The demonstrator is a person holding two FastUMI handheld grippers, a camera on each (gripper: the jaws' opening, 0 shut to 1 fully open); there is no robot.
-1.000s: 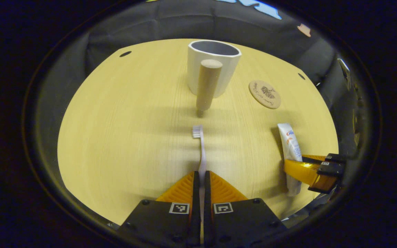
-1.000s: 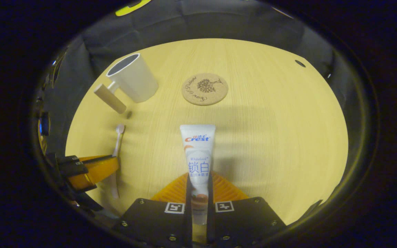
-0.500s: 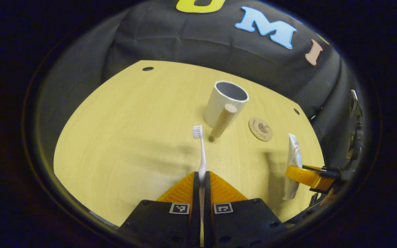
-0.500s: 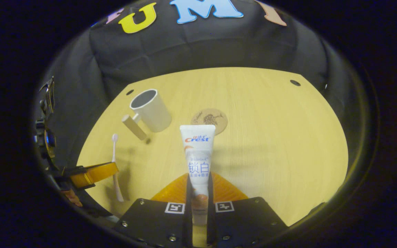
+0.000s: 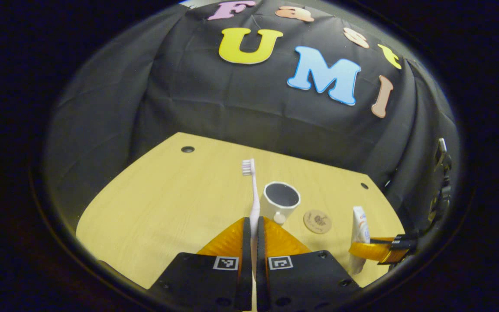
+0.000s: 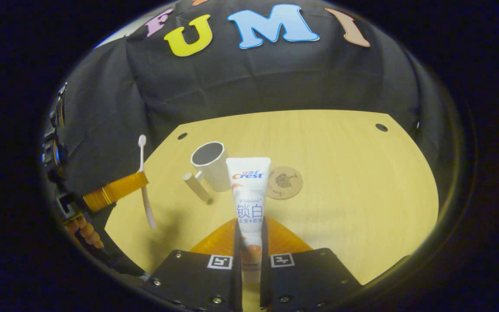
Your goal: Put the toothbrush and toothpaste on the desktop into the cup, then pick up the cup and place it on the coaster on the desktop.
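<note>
In the left gripper view, the left tool [image 5: 253,225] has its ribbed orange fingers [image 5: 231,237] pressed together on the slim pale handle of the toothbrush [image 5: 253,199], whose bristled head stands up well above the worktop [image 5: 158,212]. The worktop is light wood-grain laminate with a small dark hole near each far corner, and its far edge meets the black cloth wall. The white cup [image 5: 279,201] stands upright just beyond the fingertips and a little to the right, its open mouth round and dark inside, its tan peg-like handle facing the camera. The round cork coaster [image 5: 317,221] lies flat to the right of the cup, apart from it. Farther right, the right tool [image 5: 373,250] grips the toothpaste [image 5: 359,236]. A broad bare stretch of worktop lies to the left.

In the right gripper view, the right tool [image 6: 249,234] is closed on the lower part of the white toothpaste [image 6: 249,190] tube, whose flat crimped end points up. The cup [image 6: 211,165] stands behind and left of the tube, its cylindrical handle [image 6: 196,186] slanting towards the near left. The coaster [image 6: 285,182] lies just right of the tube's top. At the left edge, the left tool [image 6: 117,189] holds the toothbrush [image 6: 144,186] nearly upright, above the worktop [image 6: 353,190]. The right half of the worktop is open.
</note>
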